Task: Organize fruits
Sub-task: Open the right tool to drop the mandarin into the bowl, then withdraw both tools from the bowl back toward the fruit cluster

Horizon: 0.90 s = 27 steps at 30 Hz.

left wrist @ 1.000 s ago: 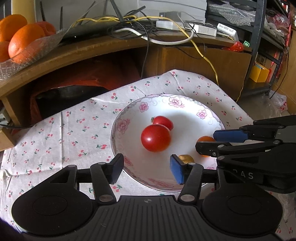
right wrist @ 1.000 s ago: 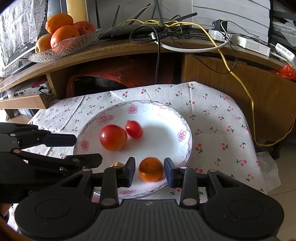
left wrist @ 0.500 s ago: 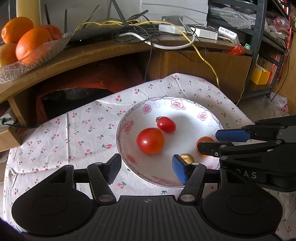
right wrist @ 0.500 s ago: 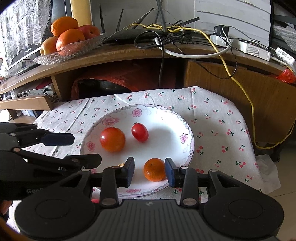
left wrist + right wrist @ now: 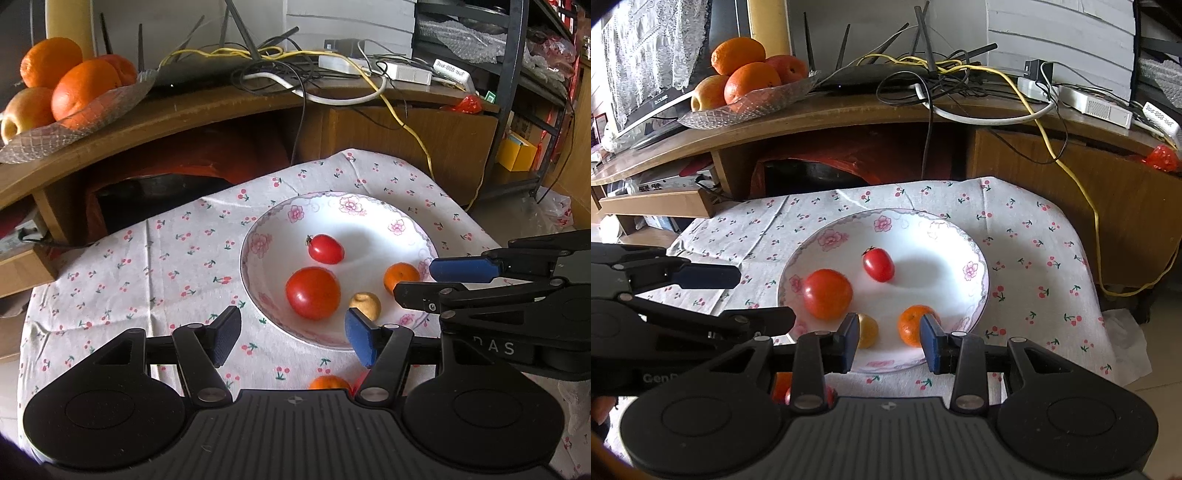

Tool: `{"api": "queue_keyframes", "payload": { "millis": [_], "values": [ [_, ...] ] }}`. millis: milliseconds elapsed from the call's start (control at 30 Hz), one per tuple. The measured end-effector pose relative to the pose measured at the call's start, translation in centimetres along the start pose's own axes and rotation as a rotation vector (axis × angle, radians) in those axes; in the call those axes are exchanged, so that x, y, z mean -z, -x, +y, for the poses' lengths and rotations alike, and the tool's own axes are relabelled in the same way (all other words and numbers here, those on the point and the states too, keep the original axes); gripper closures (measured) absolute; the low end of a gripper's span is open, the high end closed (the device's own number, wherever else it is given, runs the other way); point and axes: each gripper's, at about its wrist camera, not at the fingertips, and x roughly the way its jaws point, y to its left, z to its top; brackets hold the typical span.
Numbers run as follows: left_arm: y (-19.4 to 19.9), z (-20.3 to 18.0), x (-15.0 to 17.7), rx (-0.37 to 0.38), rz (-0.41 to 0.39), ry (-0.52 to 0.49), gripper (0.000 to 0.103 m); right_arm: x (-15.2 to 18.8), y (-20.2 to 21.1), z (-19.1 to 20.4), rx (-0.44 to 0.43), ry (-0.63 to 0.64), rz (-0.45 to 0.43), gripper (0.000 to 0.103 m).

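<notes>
A white flowered plate (image 5: 369, 210) (image 5: 923, 225) on a cherry-print cloth holds a big red tomato (image 5: 313, 292) (image 5: 827, 293), a small oval tomato (image 5: 325, 249) (image 5: 878, 264), a small orange (image 5: 400, 276) (image 5: 913, 325) and a small yellow fruit (image 5: 366, 305) (image 5: 868, 331). My left gripper (image 5: 293, 338) is open over the plate's near left rim, holding nothing. My right gripper (image 5: 889, 343) is open at the near rim, the orange just ahead of its right finger. Another orange fruit (image 5: 328, 383) and a red one (image 5: 781, 384) peek out on the cloth below the grippers.
A wooden shelf (image 5: 886, 110) behind the table carries a glass bowl of oranges and apples (image 5: 66, 92) (image 5: 746, 85), a router and tangled cables (image 5: 942, 70). The cloth (image 5: 155, 266) lies bare left of the plate. A metal rack (image 5: 517, 92) stands at the right.
Both grippers have drawn back and up from the plate, so the plate looks farther away. The orange has left the gap of the right fingers. Fruits on the near cloth came into view.
</notes>
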Motion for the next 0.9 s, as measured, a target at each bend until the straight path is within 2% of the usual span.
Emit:
{"api": "queue_keyframes", "payload": {
  "millis": [600, 900],
  "values": [
    [2.6, -0.1, 3.2, 0.007, 0.046, -0.007, 0.033, 2.8, 1.9, 2.1, -0.033, 0.021, 0.062, 0.065],
    [4.0, -0.6, 5.6, 0.047, 0.078, -0.037, 0.029, 4.5, 2.5, 3.0, -0.041, 0.042, 0.115, 0.062]
  ]
}}
